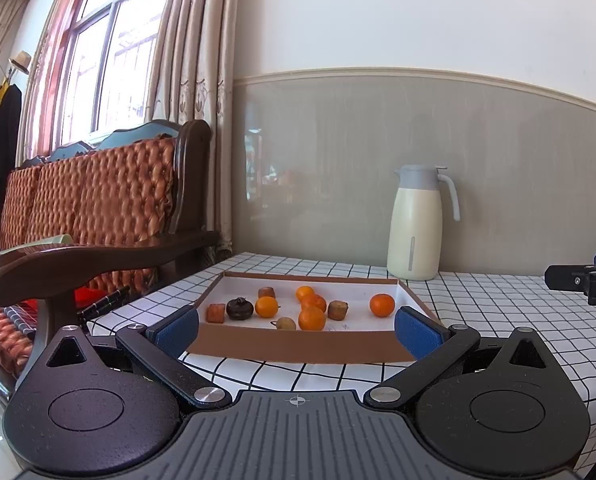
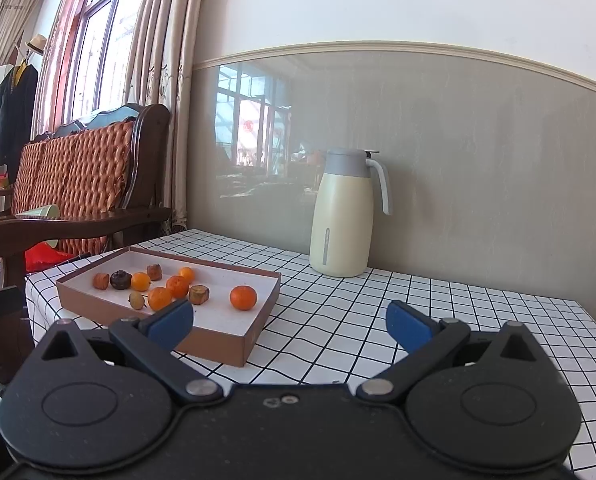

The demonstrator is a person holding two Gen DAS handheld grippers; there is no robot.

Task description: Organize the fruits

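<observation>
Left gripper [image 1: 298,330] is held wide apart, empty, just before the box [image 1: 298,350]. Right gripper [image 2: 289,322] is also spread, empty, over the checked cloth [image 2: 418,300] beside the box. Oranges [image 1: 312,317] and dark fruits [image 1: 239,308] are scattered inside the box. Jug [image 2: 342,216] is set behind. No legible writing is seen.

Fruit in a shallow box [image 1: 298,350]

Five oranges [image 1: 312,318] – one [image 1: 382,305] apart at right – among small brown and dark fruits [image 1: 239,308].
</observation>
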